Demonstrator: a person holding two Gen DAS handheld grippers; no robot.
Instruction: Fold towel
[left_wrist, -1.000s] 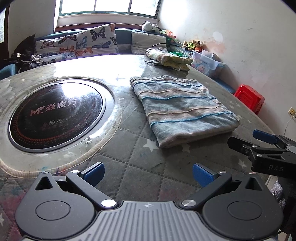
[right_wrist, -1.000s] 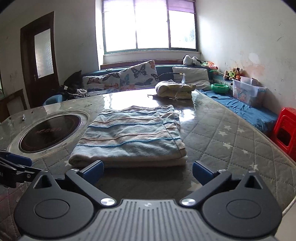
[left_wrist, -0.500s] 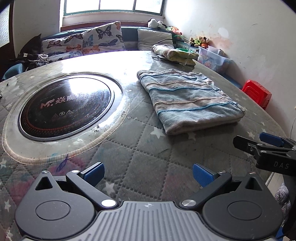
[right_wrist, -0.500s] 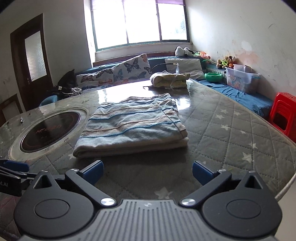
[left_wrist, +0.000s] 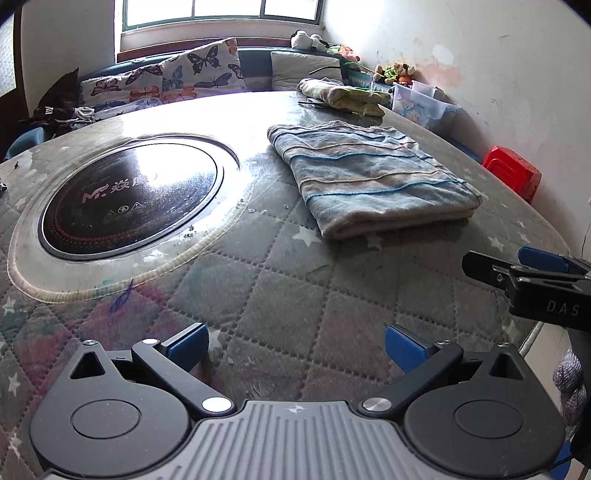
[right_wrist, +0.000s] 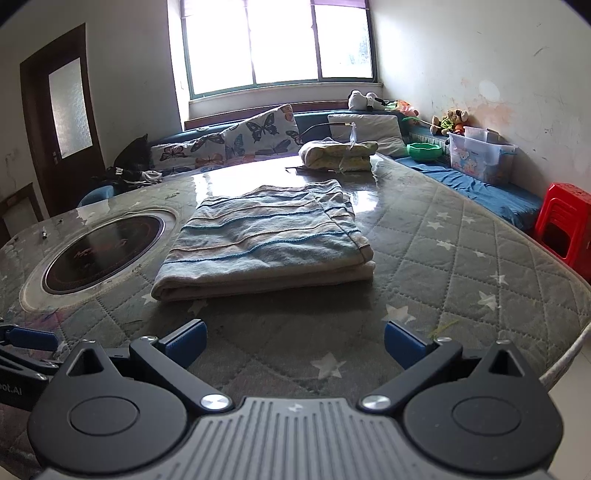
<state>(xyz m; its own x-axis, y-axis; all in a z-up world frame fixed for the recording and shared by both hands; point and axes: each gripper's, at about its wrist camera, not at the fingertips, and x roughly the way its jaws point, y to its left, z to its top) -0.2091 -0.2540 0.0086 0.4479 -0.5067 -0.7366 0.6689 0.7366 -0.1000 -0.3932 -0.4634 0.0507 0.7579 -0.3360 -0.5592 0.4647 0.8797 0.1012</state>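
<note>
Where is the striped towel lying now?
The striped towel lies folded on the quilted table, right of the round cooktop and nearer than the yellow bundle.

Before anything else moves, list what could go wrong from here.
1. The folded towel has loose, uneven layers at its right edge; nudging it could spill the fold.
2. Both hand-held grippers, left and right, hang open near the table's edge beside each other and might collide.
3. The glossy cooktop lies close by; a towel dragged across it may slide.
</note>
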